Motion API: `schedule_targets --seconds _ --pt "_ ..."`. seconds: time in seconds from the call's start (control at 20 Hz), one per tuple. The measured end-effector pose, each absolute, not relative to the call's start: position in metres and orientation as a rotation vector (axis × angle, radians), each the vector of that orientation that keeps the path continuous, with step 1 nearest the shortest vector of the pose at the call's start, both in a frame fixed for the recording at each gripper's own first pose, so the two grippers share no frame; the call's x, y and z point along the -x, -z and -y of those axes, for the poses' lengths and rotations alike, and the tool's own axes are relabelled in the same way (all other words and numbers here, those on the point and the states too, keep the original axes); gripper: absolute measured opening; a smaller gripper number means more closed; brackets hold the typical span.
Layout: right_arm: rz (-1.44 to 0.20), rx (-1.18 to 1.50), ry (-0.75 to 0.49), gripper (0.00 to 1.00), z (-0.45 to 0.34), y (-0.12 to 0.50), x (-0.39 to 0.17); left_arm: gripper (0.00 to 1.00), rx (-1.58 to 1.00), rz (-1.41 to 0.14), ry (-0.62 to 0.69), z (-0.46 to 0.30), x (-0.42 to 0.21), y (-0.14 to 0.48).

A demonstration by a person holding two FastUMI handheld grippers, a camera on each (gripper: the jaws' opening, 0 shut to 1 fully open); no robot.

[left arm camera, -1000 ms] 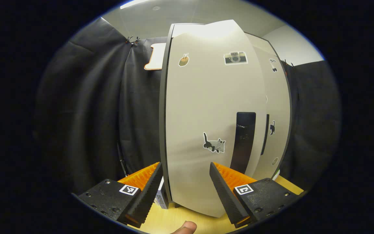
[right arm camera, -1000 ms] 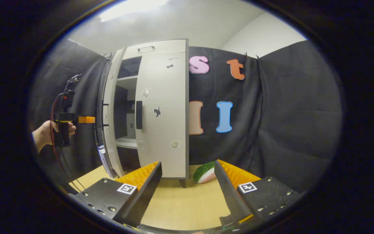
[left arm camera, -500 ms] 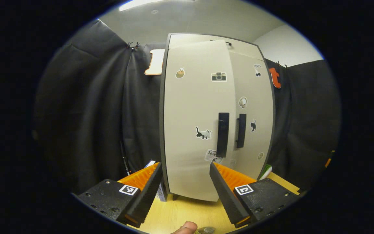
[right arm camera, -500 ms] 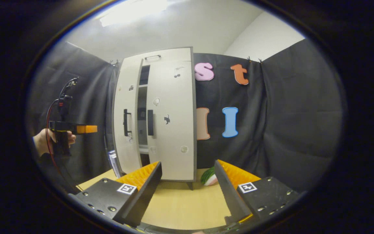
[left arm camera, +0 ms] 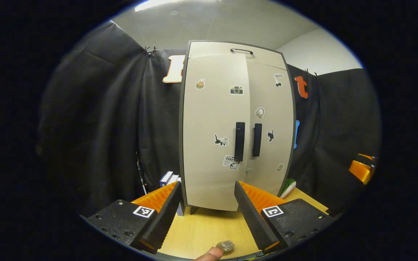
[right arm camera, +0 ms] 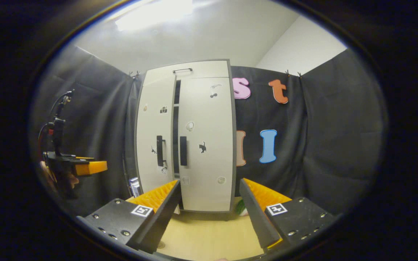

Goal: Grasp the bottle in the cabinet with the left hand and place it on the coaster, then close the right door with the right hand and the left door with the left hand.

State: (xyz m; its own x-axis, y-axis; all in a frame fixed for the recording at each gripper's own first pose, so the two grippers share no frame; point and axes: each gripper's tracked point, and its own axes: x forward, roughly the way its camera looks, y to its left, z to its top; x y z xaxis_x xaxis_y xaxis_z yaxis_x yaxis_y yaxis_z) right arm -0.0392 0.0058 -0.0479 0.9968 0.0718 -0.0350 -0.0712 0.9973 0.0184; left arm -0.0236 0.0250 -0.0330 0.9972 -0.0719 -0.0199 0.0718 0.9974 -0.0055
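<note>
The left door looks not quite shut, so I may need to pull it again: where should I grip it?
Grip the left door's handle, the upright dark bar by its inner edge. Come from the front with the fingers level, one on each side of the bar. It stands proud of the flat panel, and nothing else there offers a hold. The right gripper view shows a dark gap beside it.

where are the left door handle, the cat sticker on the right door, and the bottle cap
left door handle (left arm camera: 240, 141), left gripper view, mid bar
black cat sticker (left arm camera: 270, 135), left gripper view, its body
bottle cap (left arm camera: 227, 245), left gripper view, cap top
</note>
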Motion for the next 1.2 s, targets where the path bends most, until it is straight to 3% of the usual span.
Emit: schedule_targets --seconds 0.45,1.2 --pt "-0.075 -0.005 -0.054 0.98 -0.042 0.050 0.009 0.93 -0.002 -0.066 0.069 -0.050 0.038 0.056" --pt "-0.008 0.013 -0.070 0.97 -0.062 0.045 0.009 0.93 0.012 -0.013 0.169 -0.031 0.021 0.031"
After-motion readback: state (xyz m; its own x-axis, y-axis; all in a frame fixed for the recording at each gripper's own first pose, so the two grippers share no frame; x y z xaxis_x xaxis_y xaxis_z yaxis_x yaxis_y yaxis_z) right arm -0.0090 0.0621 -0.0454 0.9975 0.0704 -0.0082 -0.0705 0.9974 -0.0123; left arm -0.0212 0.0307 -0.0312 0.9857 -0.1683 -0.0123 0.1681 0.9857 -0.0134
